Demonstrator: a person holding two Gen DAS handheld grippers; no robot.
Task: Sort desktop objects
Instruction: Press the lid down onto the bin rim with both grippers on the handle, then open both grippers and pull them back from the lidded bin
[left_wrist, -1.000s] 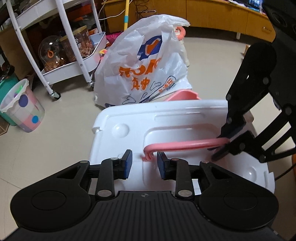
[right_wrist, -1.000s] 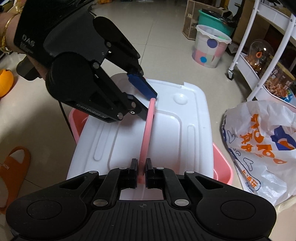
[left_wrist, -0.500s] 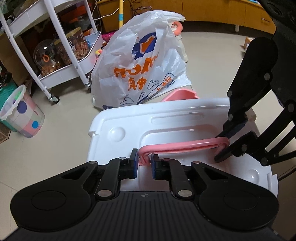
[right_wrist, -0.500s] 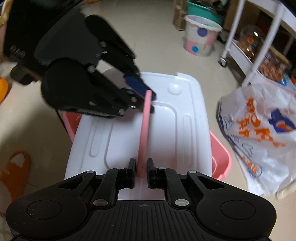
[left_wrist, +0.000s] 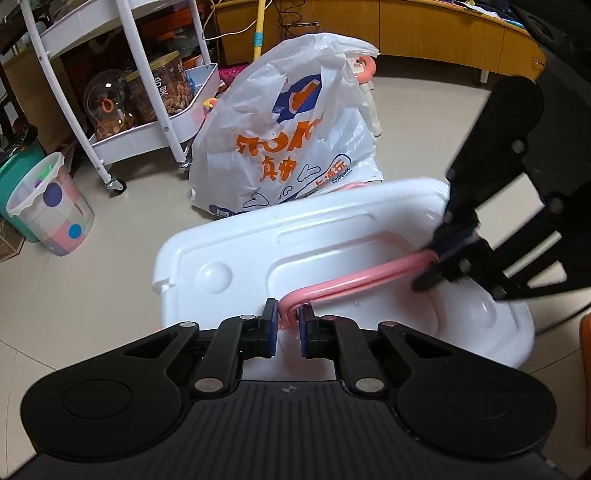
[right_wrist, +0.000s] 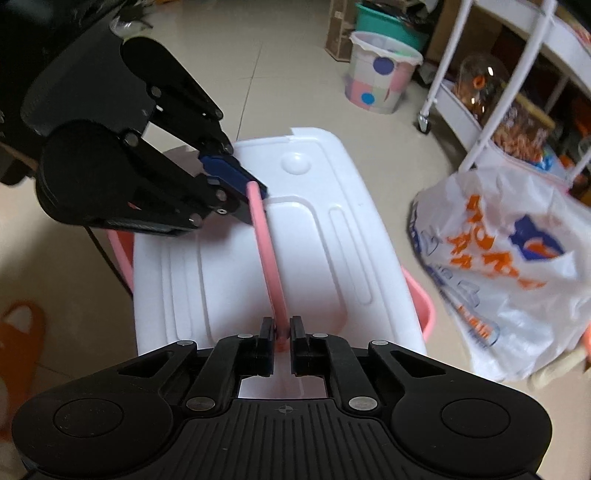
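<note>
Both tools, left (left_wrist: 285, 322) and right (right_wrist: 282, 332), clamp the pink handle (left_wrist: 354, 282) above the white lid (left_wrist: 236, 251) (bin unopened, sorting looks barely started).

Tiled floor (left_wrist: 92, 295) under bin (left_wrist: 50, 218), bag (left_wrist: 288, 147)

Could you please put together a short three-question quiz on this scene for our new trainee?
1. True or false: both grippers grip the same pink handle.
2. Which end does the left gripper hold: A, the end nearer the plastic bag; B, the end farther from it?
3. Fill in: the handle stands over a white ____.

Key: 1 true; the right gripper clamps the other end. 2 cannot be settled, so skip it: the bag lies to the side of the handle. 3 lid.
</note>
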